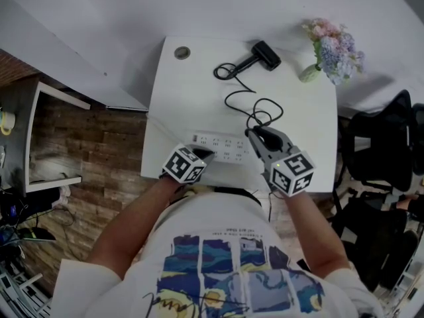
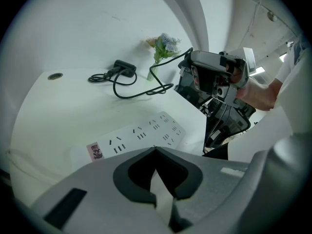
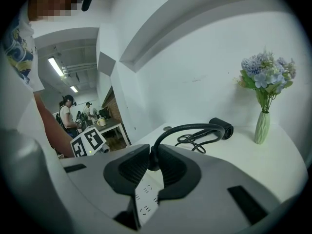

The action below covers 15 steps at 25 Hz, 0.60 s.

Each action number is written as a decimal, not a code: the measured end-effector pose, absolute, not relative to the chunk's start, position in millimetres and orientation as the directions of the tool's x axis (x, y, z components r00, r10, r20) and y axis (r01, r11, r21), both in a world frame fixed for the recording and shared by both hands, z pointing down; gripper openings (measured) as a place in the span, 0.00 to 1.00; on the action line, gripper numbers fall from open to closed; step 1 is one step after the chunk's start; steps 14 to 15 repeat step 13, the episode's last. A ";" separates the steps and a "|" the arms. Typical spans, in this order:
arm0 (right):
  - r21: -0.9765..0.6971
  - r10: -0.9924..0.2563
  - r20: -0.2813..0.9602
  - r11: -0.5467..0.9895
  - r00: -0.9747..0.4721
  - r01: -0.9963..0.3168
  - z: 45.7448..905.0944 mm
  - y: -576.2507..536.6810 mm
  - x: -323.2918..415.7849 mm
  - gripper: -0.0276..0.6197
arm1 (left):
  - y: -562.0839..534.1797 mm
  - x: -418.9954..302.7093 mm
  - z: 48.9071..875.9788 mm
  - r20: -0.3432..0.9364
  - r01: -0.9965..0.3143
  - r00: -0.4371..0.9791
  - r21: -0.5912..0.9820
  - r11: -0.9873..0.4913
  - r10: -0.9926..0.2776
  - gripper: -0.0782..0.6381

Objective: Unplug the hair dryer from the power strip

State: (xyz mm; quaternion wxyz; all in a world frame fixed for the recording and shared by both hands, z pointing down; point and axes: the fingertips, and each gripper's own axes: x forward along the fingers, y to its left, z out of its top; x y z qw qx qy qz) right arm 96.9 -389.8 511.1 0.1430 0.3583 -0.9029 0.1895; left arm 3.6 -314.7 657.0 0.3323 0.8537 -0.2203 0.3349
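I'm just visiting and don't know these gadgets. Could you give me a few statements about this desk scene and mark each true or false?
1. The right gripper is clamped on the plug end of the black cord. True.
2. The hair dryer lies at the far side of the table, apart from both grippers. True.
3. The vase of flowers stands on the floor. False: it stands on the table's far right corner.
4. The left gripper has its jaws spread wide. False: they are together, over the white power strip.
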 end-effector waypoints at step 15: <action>-0.243 -0.603 0.392 0.661 -0.695 -0.710 513.6 -391.7 96.7 0.13 | -315.4 3.1 657.7 0.718 -0.599 0.679 0.420 -0.681 -0.154 0.11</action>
